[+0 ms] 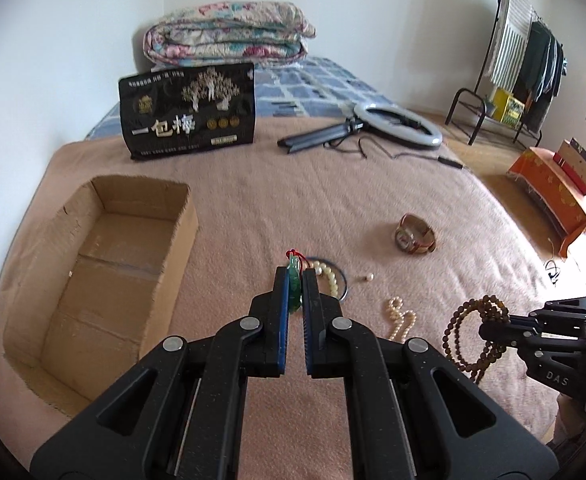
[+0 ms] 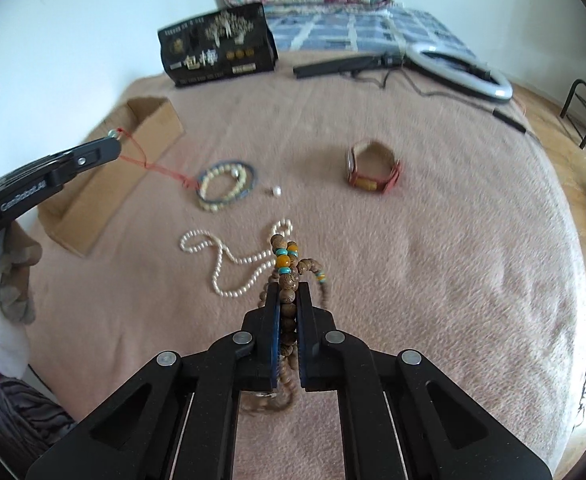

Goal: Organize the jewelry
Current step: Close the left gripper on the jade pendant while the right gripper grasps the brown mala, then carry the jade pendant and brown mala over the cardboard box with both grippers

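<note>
The left claw (image 1: pixel 295 280) is clamped on a green pendant (image 1: pixel 293 286) whose red cord (image 2: pixel 149 165) trails down to the pink blanket (image 1: pixel 253 208) on the bed. The right claw (image 2: pixel 288 294) grips a strand of brown wooden beads (image 2: pixel 287 276), loops hanging below it. A pearl necklace (image 2: pixel 229 258) lies just beyond that claw; farther off lie a cream bead bracelet (image 2: pixel 225 186), a single pearl (image 2: pixel 277 191) and a watch (image 2: pixel 373 168). An open cardboard box (image 1: pixel 93 272) sits at the left.
</note>
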`<state>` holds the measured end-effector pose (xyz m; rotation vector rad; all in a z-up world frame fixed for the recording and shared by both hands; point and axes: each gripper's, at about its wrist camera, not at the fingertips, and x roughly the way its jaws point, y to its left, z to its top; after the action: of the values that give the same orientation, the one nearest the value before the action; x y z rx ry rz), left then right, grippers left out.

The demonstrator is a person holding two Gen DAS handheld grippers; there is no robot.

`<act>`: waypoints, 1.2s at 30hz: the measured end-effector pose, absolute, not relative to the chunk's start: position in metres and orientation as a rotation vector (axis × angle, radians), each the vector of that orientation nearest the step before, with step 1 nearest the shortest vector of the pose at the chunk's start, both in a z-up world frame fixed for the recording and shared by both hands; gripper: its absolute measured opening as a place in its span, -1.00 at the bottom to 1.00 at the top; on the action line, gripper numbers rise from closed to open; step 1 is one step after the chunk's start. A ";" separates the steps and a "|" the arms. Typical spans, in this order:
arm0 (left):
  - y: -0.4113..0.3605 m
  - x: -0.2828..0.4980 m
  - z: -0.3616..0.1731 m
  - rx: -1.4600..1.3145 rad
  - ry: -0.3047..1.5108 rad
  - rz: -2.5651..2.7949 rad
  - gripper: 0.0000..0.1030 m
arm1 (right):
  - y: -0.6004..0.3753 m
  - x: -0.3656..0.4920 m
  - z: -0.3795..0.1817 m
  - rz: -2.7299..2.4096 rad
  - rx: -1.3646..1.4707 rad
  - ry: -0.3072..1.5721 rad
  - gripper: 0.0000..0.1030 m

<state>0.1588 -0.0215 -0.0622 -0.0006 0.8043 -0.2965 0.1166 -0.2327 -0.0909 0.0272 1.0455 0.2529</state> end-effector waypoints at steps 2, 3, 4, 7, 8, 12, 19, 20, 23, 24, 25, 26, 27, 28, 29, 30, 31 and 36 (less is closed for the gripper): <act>-0.018 0.152 -0.050 -0.008 0.779 -0.298 -0.93 | -0.233 0.111 -0.081 0.252 0.029 1.022 -0.90; -0.016 0.148 -0.045 -0.008 0.765 -0.297 -0.93 | -0.234 0.110 -0.077 0.253 0.035 1.011 -0.90; -0.015 0.147 -0.041 -0.008 0.758 -0.296 -0.93 | -0.235 0.110 -0.073 0.255 0.040 1.001 -0.90; -0.008 0.139 -0.032 -0.021 0.741 -0.296 -0.93 | -0.237 0.107 -0.061 0.251 0.045 0.968 -0.90; -0.006 0.137 -0.028 -0.023 0.736 -0.295 -0.93 | -0.238 0.107 -0.058 0.250 0.049 0.960 -0.90; 0.003 0.127 -0.019 -0.023 0.710 -0.284 -0.93 | -0.239 0.106 -0.044 0.255 0.063 0.928 -0.90; 0.020 0.116 -0.005 -0.030 0.667 -0.263 -0.93 | -0.231 0.107 -0.023 0.268 0.058 0.888 -0.90; 0.022 0.115 -0.004 -0.027 0.663 -0.260 -0.93 | -0.230 0.107 -0.020 0.271 0.057 0.882 -0.90; 0.031 0.112 0.001 -0.028 0.647 -0.245 -0.93 | -0.227 0.110 -0.010 0.276 0.065 0.869 -0.90; 0.034 0.112 0.002 -0.032 0.643 -0.240 -0.93 | -0.226 0.112 -0.007 0.281 0.074 0.866 -0.90; 0.040 0.113 0.003 -0.037 0.641 -0.231 -0.93 | -0.224 0.113 -0.004 0.285 0.077 0.865 -0.90; 0.043 0.113 0.004 -0.042 0.640 -0.224 -0.93 | -0.222 0.115 -0.002 0.290 0.078 0.862 -0.90; 0.047 0.113 0.004 -0.047 0.638 -0.217 -0.93 | -0.218 0.117 0.002 0.295 0.076 0.857 -0.90; 0.052 0.114 0.005 -0.052 0.636 -0.206 -0.93 | -0.214 0.118 0.006 0.301 0.069 0.851 -0.90; 0.057 0.114 0.004 -0.054 0.634 -0.196 -0.93 | -0.210 0.120 0.010 0.307 0.061 0.844 -0.90; 0.060 0.113 0.004 -0.055 0.631 -0.187 -0.93 | -0.204 0.122 0.014 0.317 0.053 0.837 -0.90; 0.066 0.114 0.004 -0.057 0.629 -0.174 -0.93 | -0.198 0.124 0.019 0.327 0.044 0.829 -0.90; 0.087 0.118 0.001 -0.061 0.630 -0.129 -0.93 | -0.168 0.136 0.038 0.380 0.008 0.796 -0.90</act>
<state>0.1181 0.0872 0.0013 -0.0611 0.6297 -0.1288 0.1361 -0.1684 0.0376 0.0078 0.7960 0.3802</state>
